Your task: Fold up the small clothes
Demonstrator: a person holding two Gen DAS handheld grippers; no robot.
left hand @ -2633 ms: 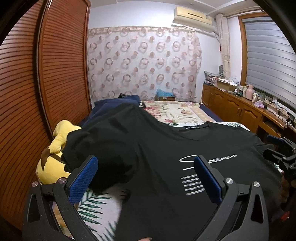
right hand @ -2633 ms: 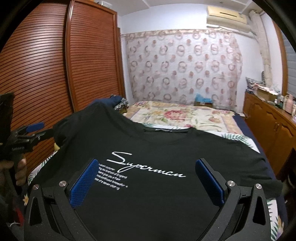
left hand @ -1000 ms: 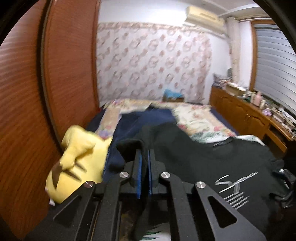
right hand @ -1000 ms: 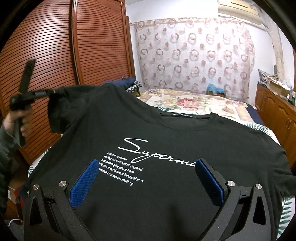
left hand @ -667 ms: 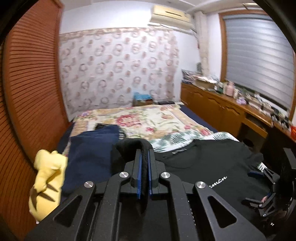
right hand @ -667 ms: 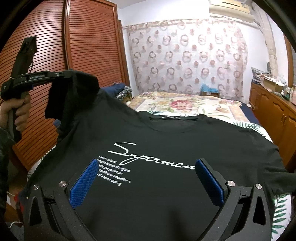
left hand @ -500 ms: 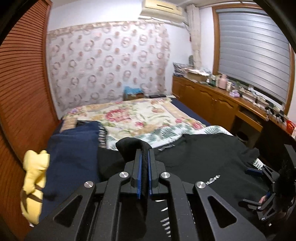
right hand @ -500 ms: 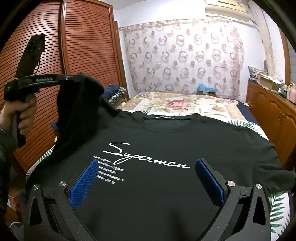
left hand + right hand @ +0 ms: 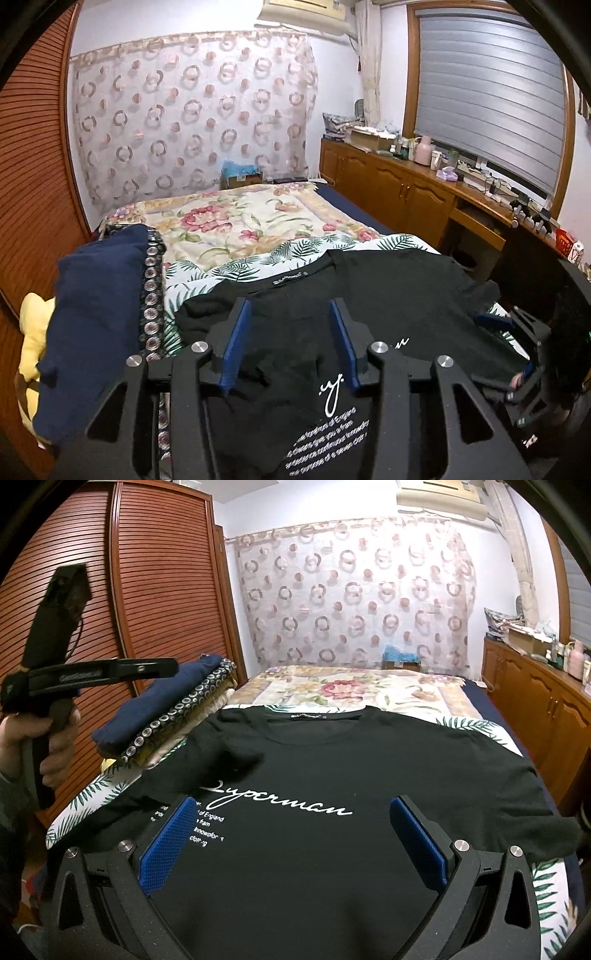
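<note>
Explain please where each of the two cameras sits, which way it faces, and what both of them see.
Left wrist: sits on the left gripper, faces down the bed over the black T-shirt; its own open fingers show, with the right gripper at the right edge.
Right wrist: sits on the right gripper, faces the same way from lower over the shirt; its open fingers show, with the left hand holding the left gripper at left.
Shared: the T-shirt, the folded navy pile, the floral bedspread, the curtain.

Ahead of the jaws, a ring-patterned curtain (image 9: pixel 192 122) covers the far wall, an air conditioner (image 9: pixel 306 11) above it. Right: wooden cabinets (image 9: pixel 399 192) under a shuttered window (image 9: pixel 491 107). Left: a slatted wooden wardrobe (image 9: pixel 155 590).
</note>
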